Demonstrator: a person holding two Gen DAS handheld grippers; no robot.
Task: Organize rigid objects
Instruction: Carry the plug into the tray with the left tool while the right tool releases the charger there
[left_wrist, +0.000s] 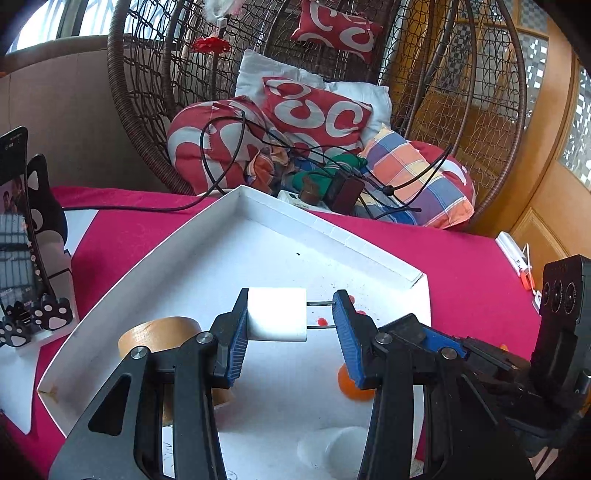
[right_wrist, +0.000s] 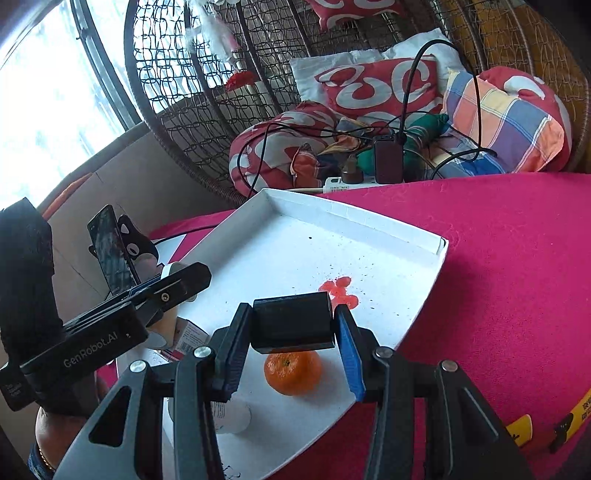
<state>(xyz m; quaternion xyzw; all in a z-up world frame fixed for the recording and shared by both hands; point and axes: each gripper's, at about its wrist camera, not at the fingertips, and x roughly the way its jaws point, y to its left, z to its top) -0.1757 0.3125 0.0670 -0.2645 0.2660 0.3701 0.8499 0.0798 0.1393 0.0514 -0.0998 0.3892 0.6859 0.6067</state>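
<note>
The left hand-held gripper (left_wrist: 290, 317) is pinching a white plastic charger block (left_wrist: 277, 314) by body and prongs above the shallow white cardboard tray (left_wrist: 332, 229); light, stiff, prongs slippery. The right hand-held gripper (right_wrist: 293, 325) is clamping a rigid black rectangular block (right_wrist: 293, 321) by its flat sides over the tray.

Daylight floods in from the window (right_wrist: 48, 92) at upper left, and in my right wrist view it is blown out to plain white. The white tray (left_wrist: 229, 266) reads bright and nearly flat, with only soft shadows under what lies in it. Both fisheye views bend straight lines hard toward the edges, and the corners go black. The middle looks sharp to me; the near gripper bodies look slightly soft.
</note>
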